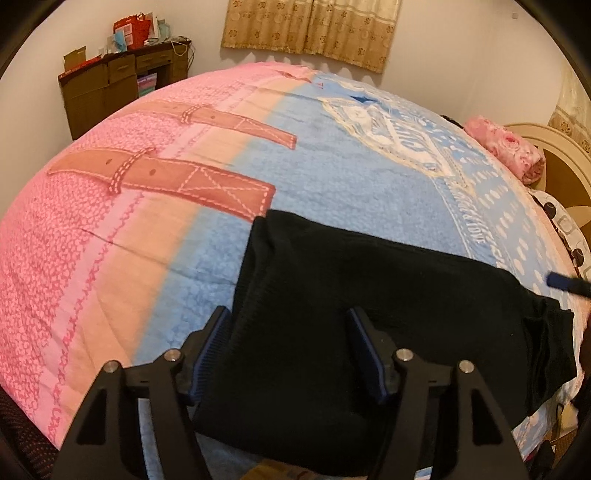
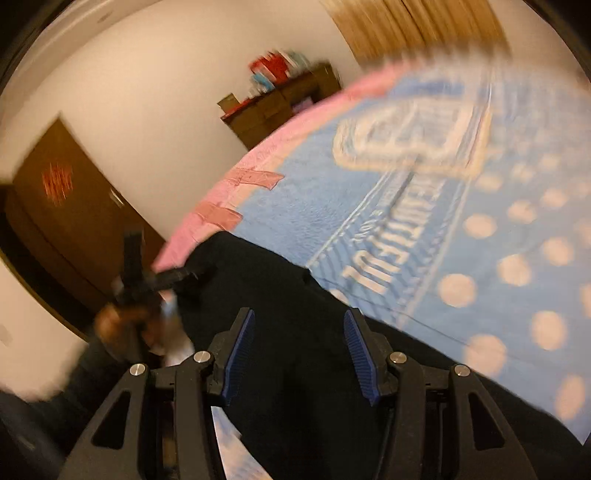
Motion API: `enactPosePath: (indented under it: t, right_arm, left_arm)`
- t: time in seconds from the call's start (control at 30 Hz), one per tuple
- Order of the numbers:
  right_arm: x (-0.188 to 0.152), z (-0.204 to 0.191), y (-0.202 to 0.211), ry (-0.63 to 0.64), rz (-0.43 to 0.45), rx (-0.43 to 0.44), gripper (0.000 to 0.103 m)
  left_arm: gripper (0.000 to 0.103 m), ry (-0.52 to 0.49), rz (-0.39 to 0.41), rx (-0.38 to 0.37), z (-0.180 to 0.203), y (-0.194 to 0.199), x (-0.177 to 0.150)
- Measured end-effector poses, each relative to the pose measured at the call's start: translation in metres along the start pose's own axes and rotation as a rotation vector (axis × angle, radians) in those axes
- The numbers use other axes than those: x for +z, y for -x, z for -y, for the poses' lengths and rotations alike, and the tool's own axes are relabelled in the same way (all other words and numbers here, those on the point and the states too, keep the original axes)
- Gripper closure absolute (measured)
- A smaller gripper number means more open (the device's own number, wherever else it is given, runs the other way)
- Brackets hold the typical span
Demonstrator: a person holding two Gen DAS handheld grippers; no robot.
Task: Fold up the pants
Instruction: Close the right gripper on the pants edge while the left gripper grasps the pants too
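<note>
Black pants (image 1: 369, 310) lie partly folded on the pink and blue bedspread (image 1: 129, 240), near the bed's front edge. My left gripper (image 1: 290, 325) is open just above the pants' left end, its blue pads either side of the fabric. A blue fingertip of the right gripper (image 1: 557, 282) shows at the right edge of the left wrist view. In the blurred right wrist view, my right gripper (image 2: 299, 328) is open above the black pants (image 2: 280, 306). The left gripper (image 2: 173, 277) shows at the pants' far end.
A rolled pink floral blanket (image 1: 509, 151) lies at the bed's far right by the headboard (image 1: 554, 173). A brown desk (image 1: 110, 85) with bags stands against the far wall. A brown door (image 2: 62, 206) is left of the bed. Curtains (image 1: 314, 29) hang behind.
</note>
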State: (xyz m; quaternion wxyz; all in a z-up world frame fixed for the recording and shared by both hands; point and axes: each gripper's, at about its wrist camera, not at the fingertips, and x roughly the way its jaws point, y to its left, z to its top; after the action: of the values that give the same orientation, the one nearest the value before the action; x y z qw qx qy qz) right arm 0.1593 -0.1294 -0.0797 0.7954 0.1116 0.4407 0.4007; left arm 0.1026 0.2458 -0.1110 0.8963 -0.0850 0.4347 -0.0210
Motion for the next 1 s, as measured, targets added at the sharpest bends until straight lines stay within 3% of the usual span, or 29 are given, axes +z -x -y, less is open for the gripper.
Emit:
enactPosePath:
  t: [0.17, 0.33, 0.47, 0.63, 0.67, 0.7, 0.73, 0.93, 1.0]
  right_arm:
    - [0.035, 0.017, -0.048, -0.084, -0.165, 0.081, 0.051]
    - [0.04, 0.024, -0.083, -0.147, -0.311, 0.219, 0.051]
    - [0.043, 0.023, -0.102, -0.171, -0.33, 0.236, 0.051]
    - [0.046, 0.038, -0.116, -0.332, -0.312, 0.381, 0.052]
    - [0.046, 0.039, -0.116, -0.348, -0.299, 0.398, 0.057]
    - [0.046, 0.037, -0.117, -0.348, -0.292, 0.398, 0.08]
    - [0.046, 0.036, -0.115, -0.339, -0.282, 0.373, 0.093]
    - [0.047, 0.03, -0.112, -0.282, -0.252, 0.278, 0.1]
    - [0.051, 0.034, -0.103, -0.266, -0.223, 0.242, 0.101]
  left_arm:
    - [0.033, 0.004, 0.001, -0.009, 0.001, -0.002, 0.0]
    - [0.024, -0.011, 0.002, -0.01, 0.005, -0.005, 0.0]
    - [0.016, -0.019, 0.005, -0.017, 0.009, -0.007, 0.0]
    - [0.012, -0.04, 0.008, -0.004, 0.014, -0.01, -0.001]
    - [0.012, -0.041, 0.007, -0.002, 0.014, -0.01, -0.001]
    - [0.012, -0.042, 0.008, -0.002, 0.014, -0.009, -0.001]
    - [0.012, -0.041, 0.009, -0.003, 0.014, -0.009, -0.001]
    - [0.013, -0.031, 0.009, -0.012, 0.012, -0.008, -0.002]
    - [0.02, -0.032, 0.013, 0.004, 0.012, -0.007, -0.003]
